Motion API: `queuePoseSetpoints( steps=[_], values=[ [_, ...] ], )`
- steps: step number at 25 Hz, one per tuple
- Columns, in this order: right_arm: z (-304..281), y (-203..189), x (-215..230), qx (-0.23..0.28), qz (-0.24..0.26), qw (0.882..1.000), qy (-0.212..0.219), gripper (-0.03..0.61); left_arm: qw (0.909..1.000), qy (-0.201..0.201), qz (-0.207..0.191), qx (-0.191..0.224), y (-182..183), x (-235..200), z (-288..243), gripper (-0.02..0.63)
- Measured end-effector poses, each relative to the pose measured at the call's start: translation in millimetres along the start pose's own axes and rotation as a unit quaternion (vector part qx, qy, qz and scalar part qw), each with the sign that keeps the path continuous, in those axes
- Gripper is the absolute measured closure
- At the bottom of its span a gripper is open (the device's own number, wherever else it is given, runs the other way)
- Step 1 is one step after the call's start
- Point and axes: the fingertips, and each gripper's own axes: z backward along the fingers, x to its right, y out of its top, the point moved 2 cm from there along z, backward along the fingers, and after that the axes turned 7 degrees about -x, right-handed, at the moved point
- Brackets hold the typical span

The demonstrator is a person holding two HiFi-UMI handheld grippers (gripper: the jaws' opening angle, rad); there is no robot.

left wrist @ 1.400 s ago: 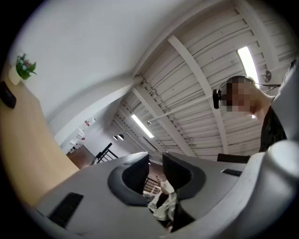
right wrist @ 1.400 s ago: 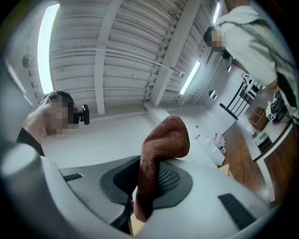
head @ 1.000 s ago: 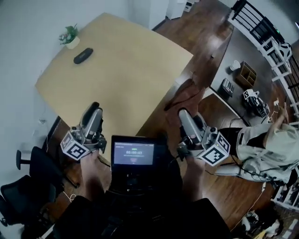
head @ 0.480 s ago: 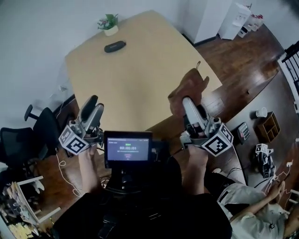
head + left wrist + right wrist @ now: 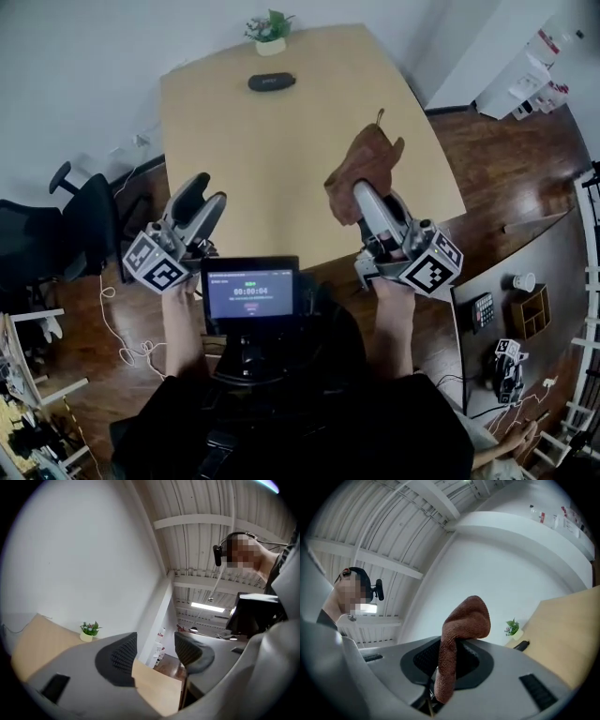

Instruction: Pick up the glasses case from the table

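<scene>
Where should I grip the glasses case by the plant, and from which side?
Likely across its narrow middle, from above: the glasses case lies flat, long axis crosswise. Use the left gripper, whose empty jaws have just been opening; the right gripper is shut on a brown cloth.

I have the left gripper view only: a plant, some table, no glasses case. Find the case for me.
Observer: The head view shows the glasses case at the table's far end, just this side of the plant.
Operator: Place my left gripper.
Observer: The left gripper, whose jaws have just been opening with nothing between them, is by the near left corner, the table's length from the case.
Operator: Report the right.
Observer: The right gripper is shut on a brown cloth.
</scene>
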Motion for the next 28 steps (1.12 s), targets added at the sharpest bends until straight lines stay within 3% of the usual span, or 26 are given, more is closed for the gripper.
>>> queuePoseSetpoints(
  steps=[5, 10, 16, 23, 28],
  values=[
    [-12, -3, -2, -0.023, 0.012, 1.000, 0.007, 0.514, 0.9999, -0.011, -0.010, 0.002, -2, -4, -18, 0.379],
    [-68, -16, 28, -0.050, -0.006, 0.999, -0.003, 0.512, 0.9997, -0.018, 0.008, -0.015, 0, -60, -43, 0.379],
    [-79, -20, 36, -0.068, -0.019, 0.997, 0.018, 0.512, 0.9992, 0.001, 0.001, -0.040, -8, -69, -54, 0.376],
    [-80, 4, 128, -0.061, -0.061, 0.996, 0.028, 0.512, 0.9912, 0.051, -0.031, -0.119, -45, -103, -137, 0.347],
    [-87, 10, 176, -0.051, -0.092, 0.994, 0.027, 0.512, 0.9836, 0.058, -0.059, -0.160, -59, -126, -177, 0.326]
  ],
)
